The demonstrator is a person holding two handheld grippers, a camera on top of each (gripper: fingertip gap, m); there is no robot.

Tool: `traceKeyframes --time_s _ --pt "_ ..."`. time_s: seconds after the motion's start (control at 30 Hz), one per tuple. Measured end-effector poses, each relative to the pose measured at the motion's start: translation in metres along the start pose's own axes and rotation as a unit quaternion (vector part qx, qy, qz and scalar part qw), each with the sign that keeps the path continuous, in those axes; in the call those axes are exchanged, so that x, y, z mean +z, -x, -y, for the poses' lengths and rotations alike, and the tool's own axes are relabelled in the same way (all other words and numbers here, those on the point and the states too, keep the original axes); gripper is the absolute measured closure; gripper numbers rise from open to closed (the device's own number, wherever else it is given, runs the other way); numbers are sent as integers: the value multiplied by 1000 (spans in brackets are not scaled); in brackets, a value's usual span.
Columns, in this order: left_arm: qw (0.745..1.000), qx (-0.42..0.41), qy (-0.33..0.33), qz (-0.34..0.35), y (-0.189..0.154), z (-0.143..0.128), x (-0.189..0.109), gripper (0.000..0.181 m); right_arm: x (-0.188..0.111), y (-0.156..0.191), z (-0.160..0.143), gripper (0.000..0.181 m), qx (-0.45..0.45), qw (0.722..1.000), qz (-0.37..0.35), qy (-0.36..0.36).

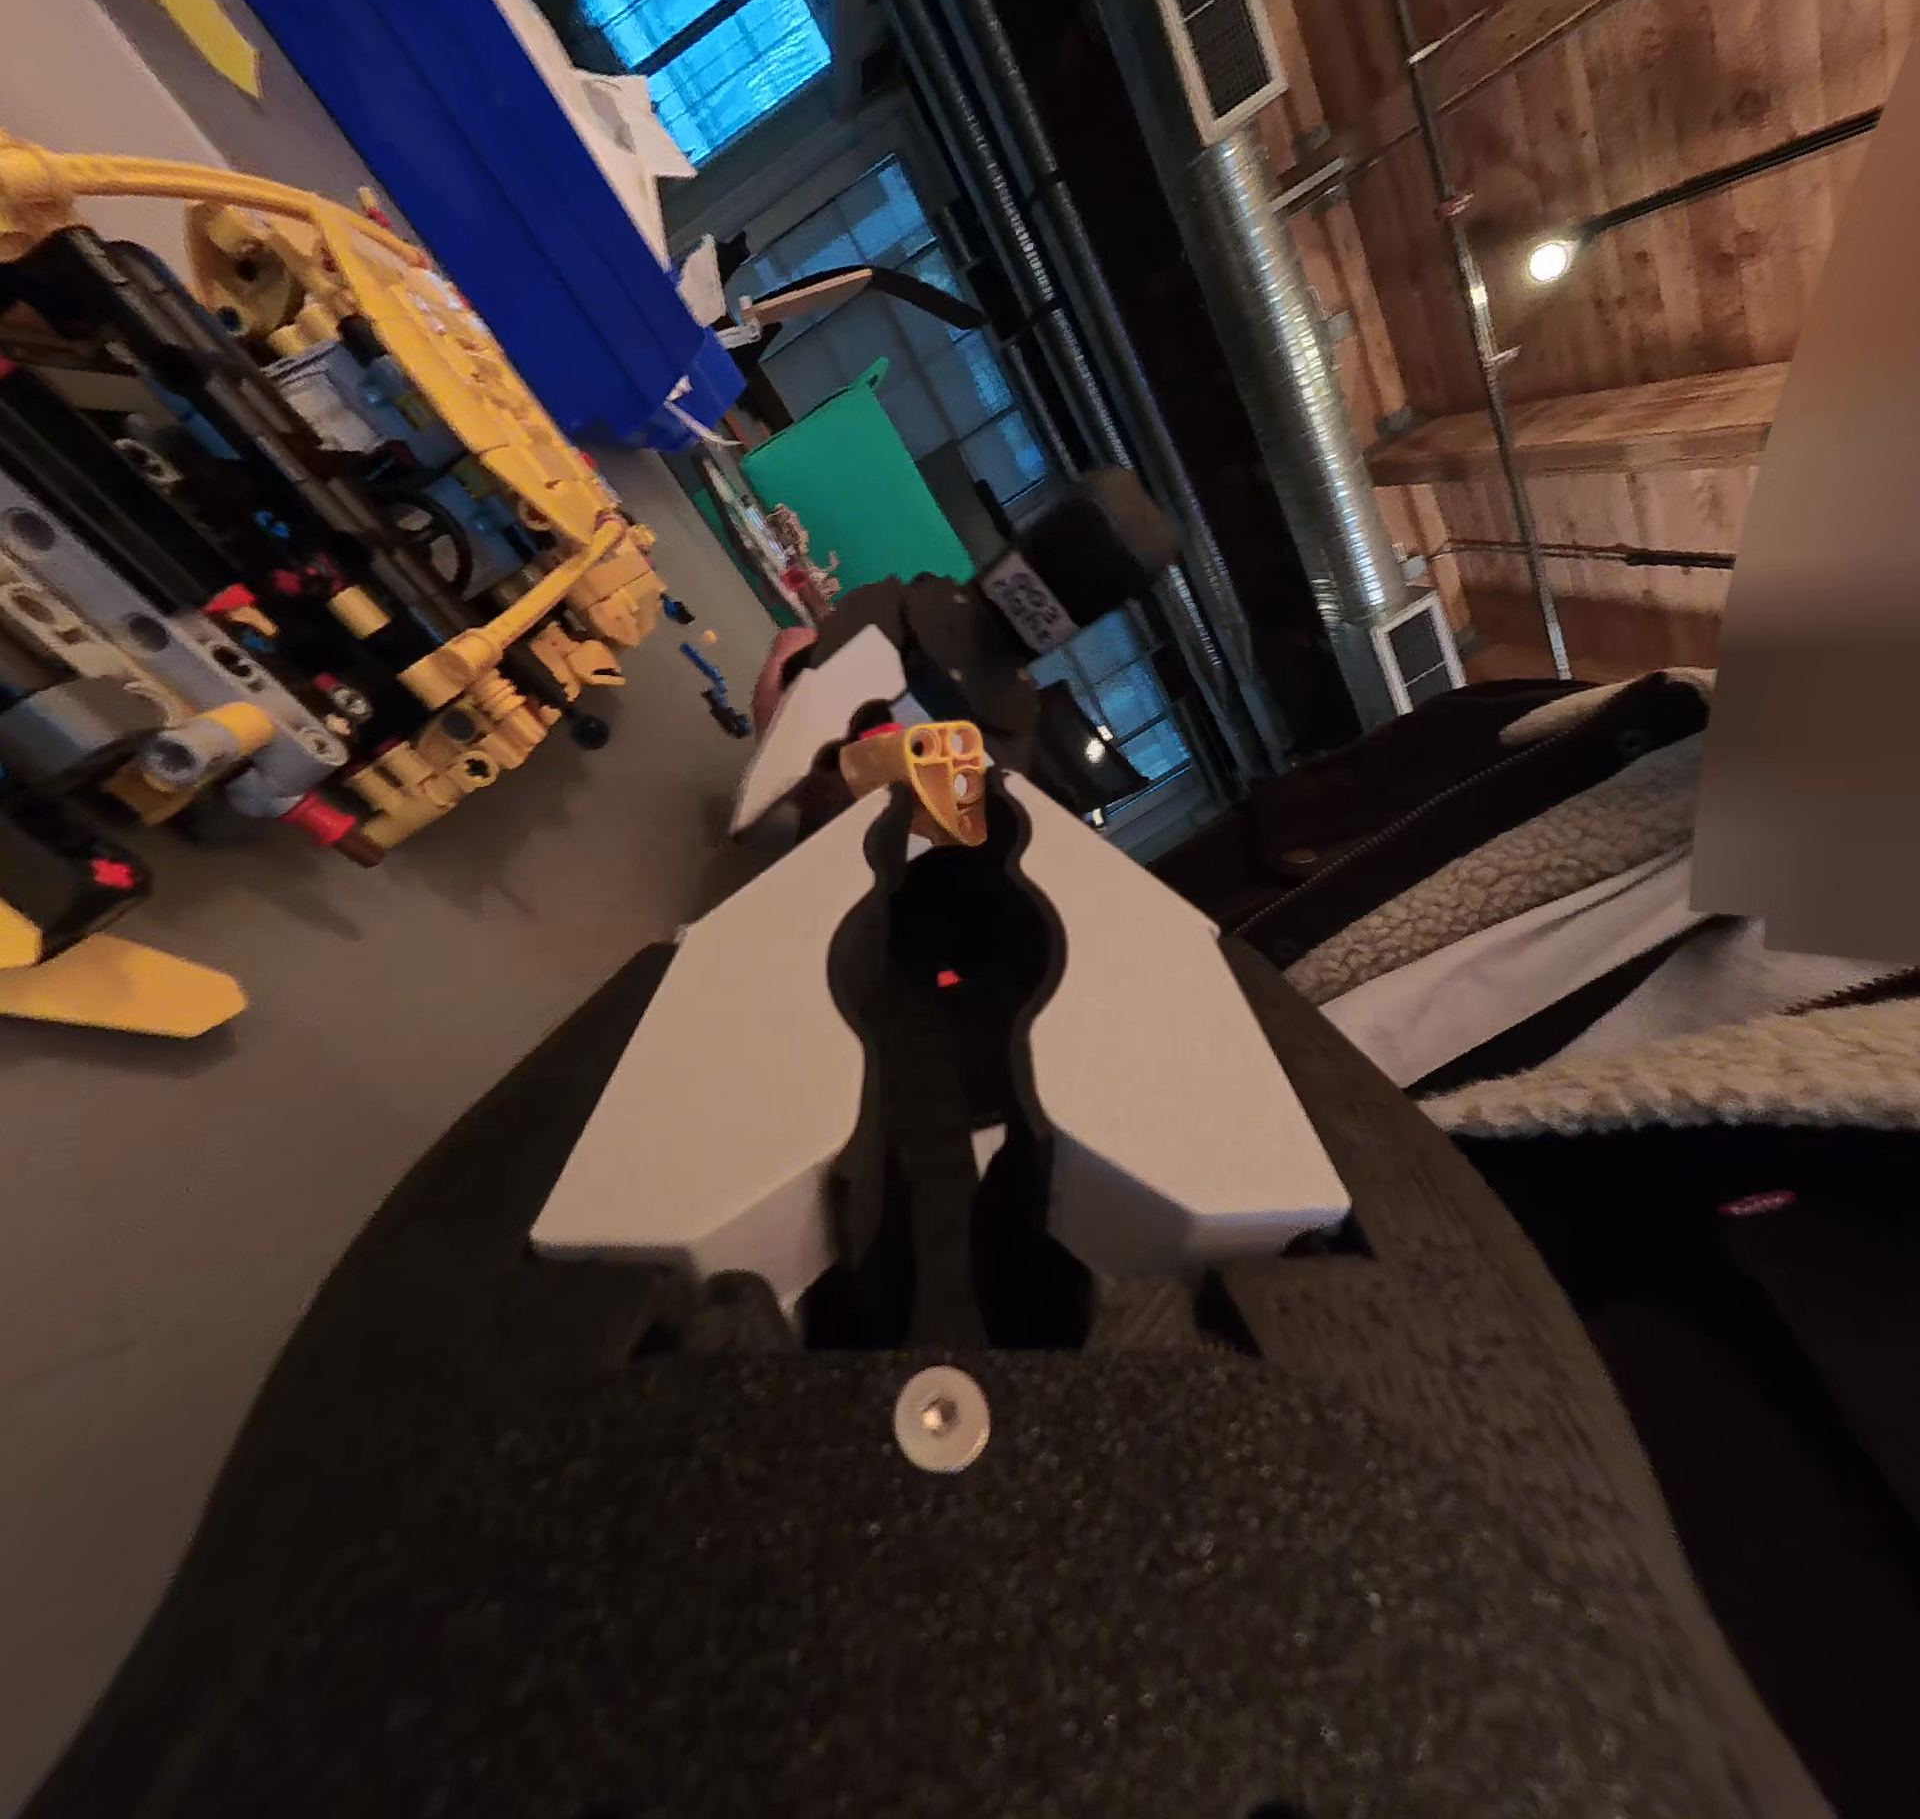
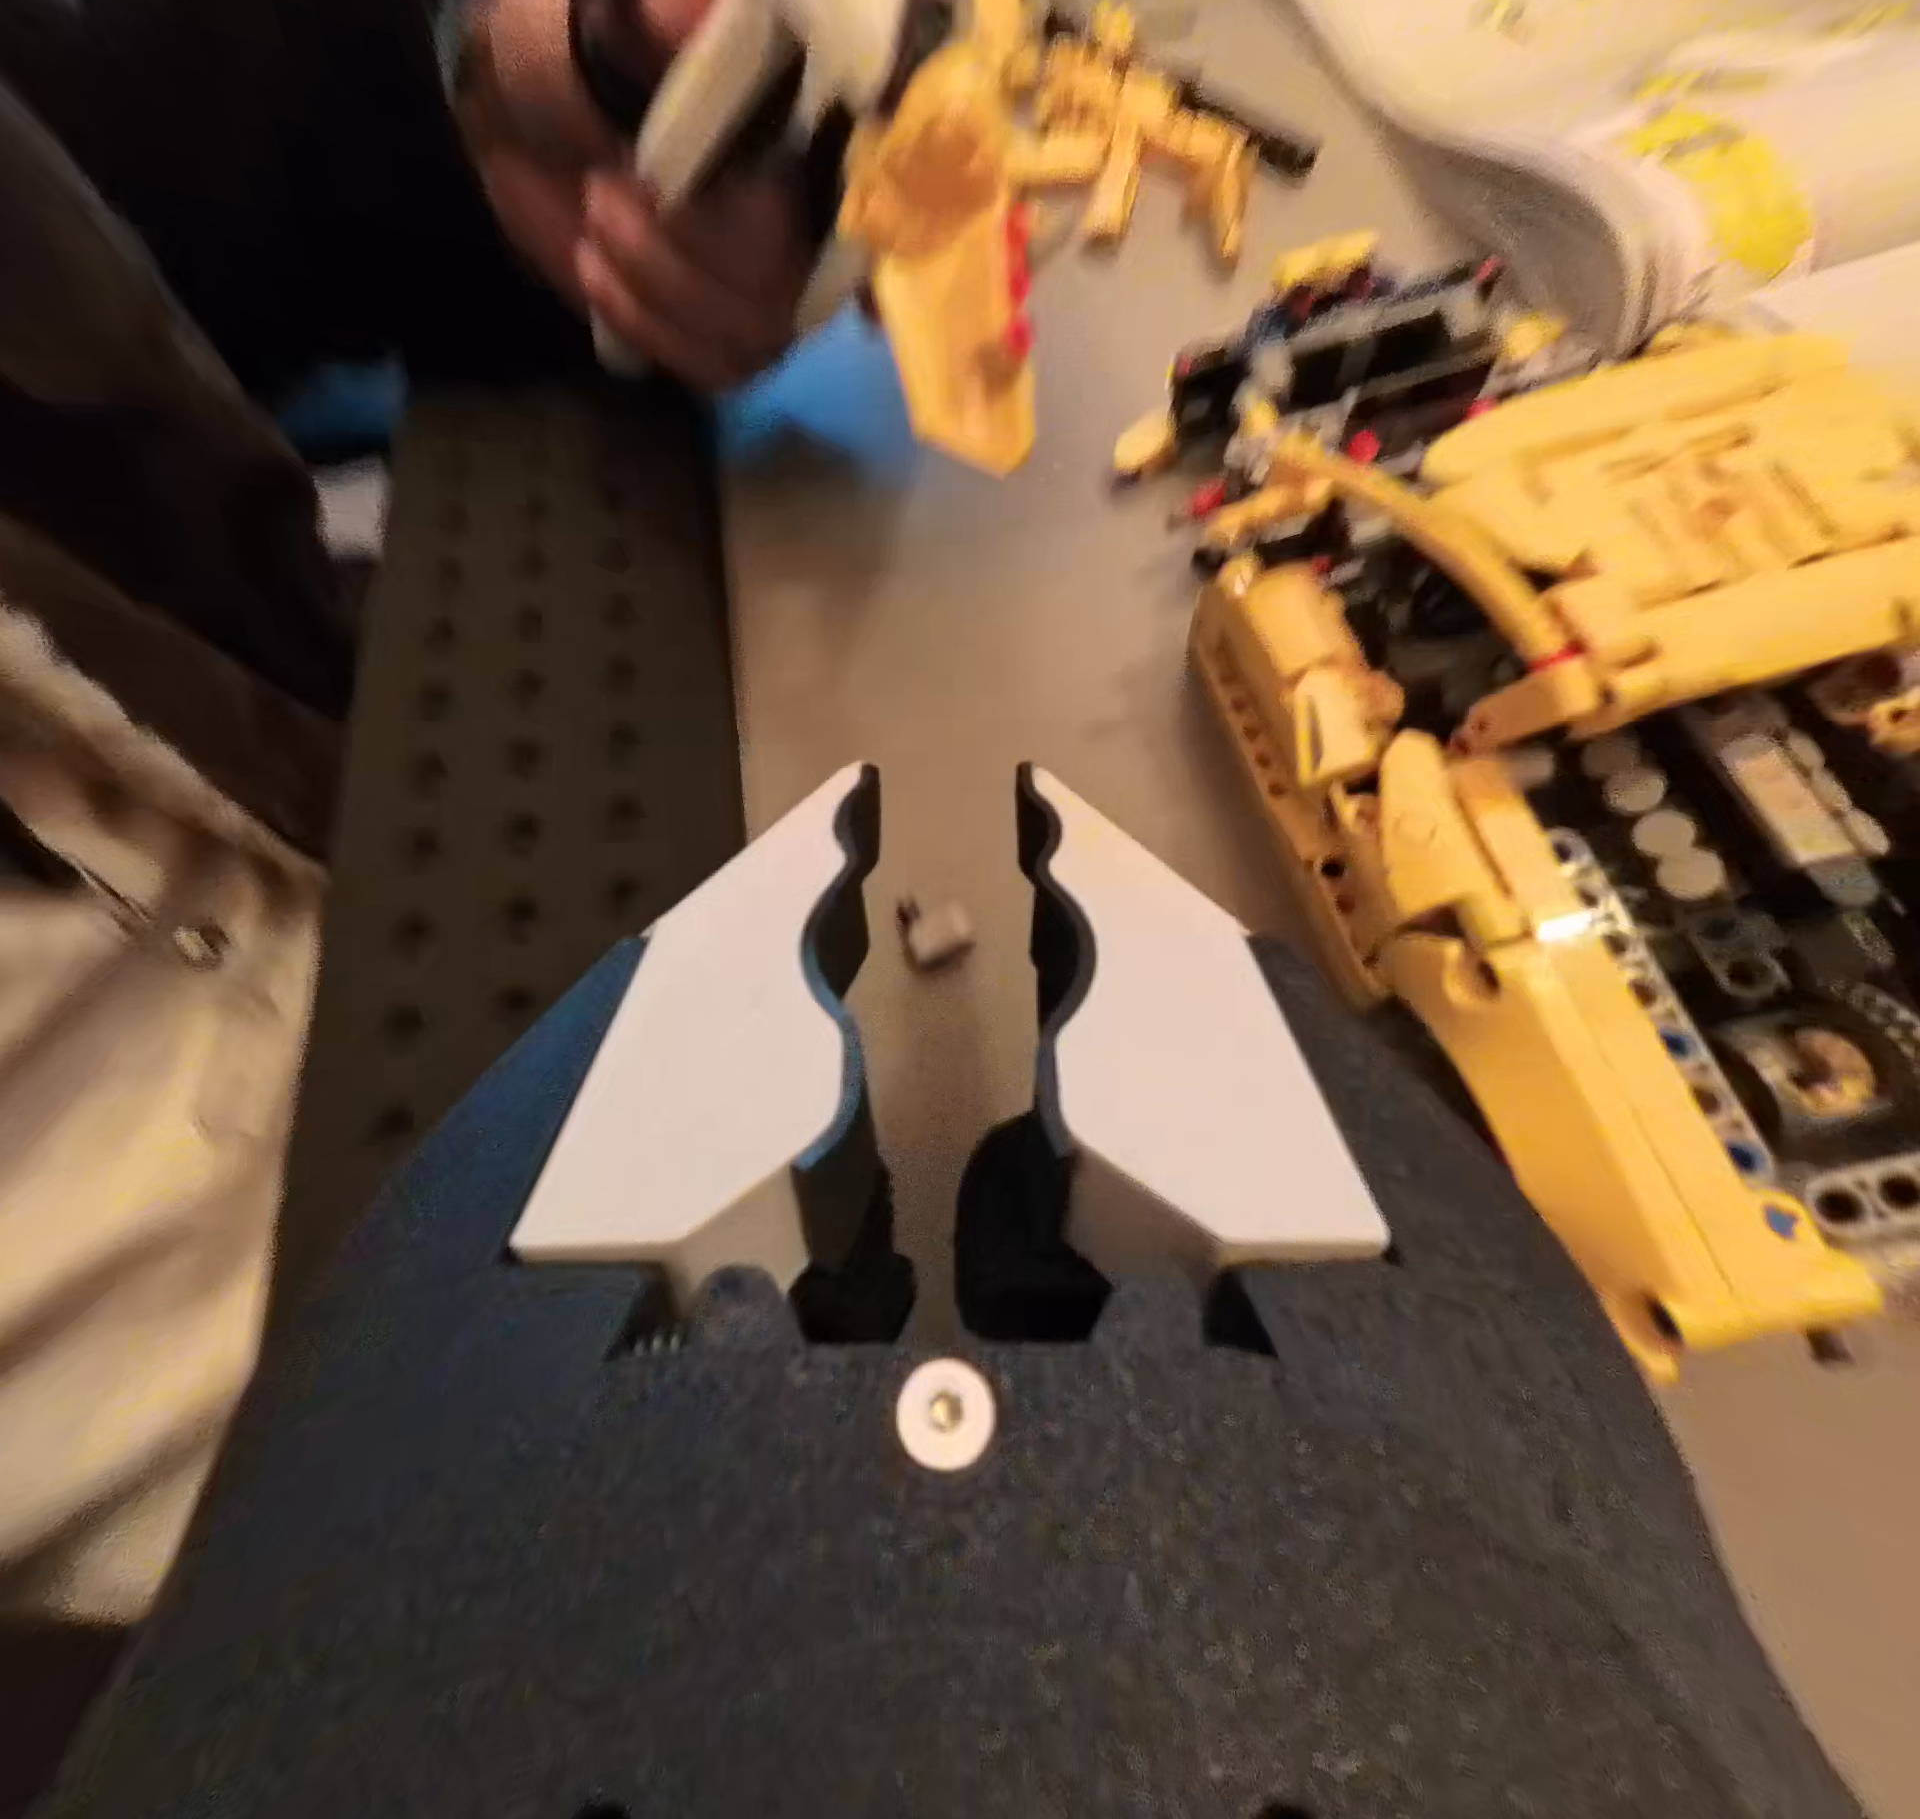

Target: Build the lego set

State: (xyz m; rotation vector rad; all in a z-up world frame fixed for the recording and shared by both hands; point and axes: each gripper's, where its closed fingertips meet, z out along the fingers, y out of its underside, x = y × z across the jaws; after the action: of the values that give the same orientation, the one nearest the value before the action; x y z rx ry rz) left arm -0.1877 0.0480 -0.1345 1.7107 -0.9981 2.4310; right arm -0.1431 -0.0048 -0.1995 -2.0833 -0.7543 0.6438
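Likely workshop: exposed duct (image 1: 1288, 335), timber ceiling (image 1: 1621, 159).

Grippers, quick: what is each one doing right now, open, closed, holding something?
Left gripper: closed on a small yellow lego piece.
Right gripper: open, holding nothing, above a small grey piece.

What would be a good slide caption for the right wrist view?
Open right gripper above a small grey piece on the grey table, beside the yellow-and-black Lego vehicle.

grey table (image 2: 935, 647) | blue-lit windows (image 1: 707, 24) | wood ceiling (image 1: 1558, 211) | silver duct (image 1: 1288, 367)
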Motion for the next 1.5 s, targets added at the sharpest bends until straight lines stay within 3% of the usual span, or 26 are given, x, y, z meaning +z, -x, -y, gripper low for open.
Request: traceKeyframes --time_s 0.07,0.17,0.27,0.37,0.5,0.63,0.73,0.87,1.0,1.23,1.37,1.5 --pt "999 -3 -12 -36 -12 3 1 168 1 4 34 151 82 992 53 -80" --pt "997 -4 -21 -74 -24 5 3 168 -4 18 78 155 169 953 162 -191" --pt "996 -7 -28 -89 -29 6 2 168 -3 19 85 179 190 942 186 -207" --pt "997 7 -28 -71 -26 6 3 169 -5 14 85 180 234 931 188 -206" --pt "999 52 2 3 -9 0 5 169 -2 7 70 180 279 932 174 -152" --pt "988 113 35 99 10 -7 2 156 9 11 28 180 335 928 162 -10" --pt "972 163 72 153 18 -14 -3 155 20 16 2 180 343 924 152 67" --pt "945 204 154 202 30 -34 -9 155 38 19 -19 180 290 937 126 145" --pt "923 223 232 212 38 -55 -9 155 44 22 -22 180 270 938 137 168" --pt "888 250 297 245 58 -71 -5 156 38 16 -29 168 232 951 123 162" --pt "872 269 309 270 67 -72 -2 157 8 4 -31 164 223 959 93 146" --pt "873 295 306 237 49 -77 30 157 -32 -13 -38 170 236 967 41 88"
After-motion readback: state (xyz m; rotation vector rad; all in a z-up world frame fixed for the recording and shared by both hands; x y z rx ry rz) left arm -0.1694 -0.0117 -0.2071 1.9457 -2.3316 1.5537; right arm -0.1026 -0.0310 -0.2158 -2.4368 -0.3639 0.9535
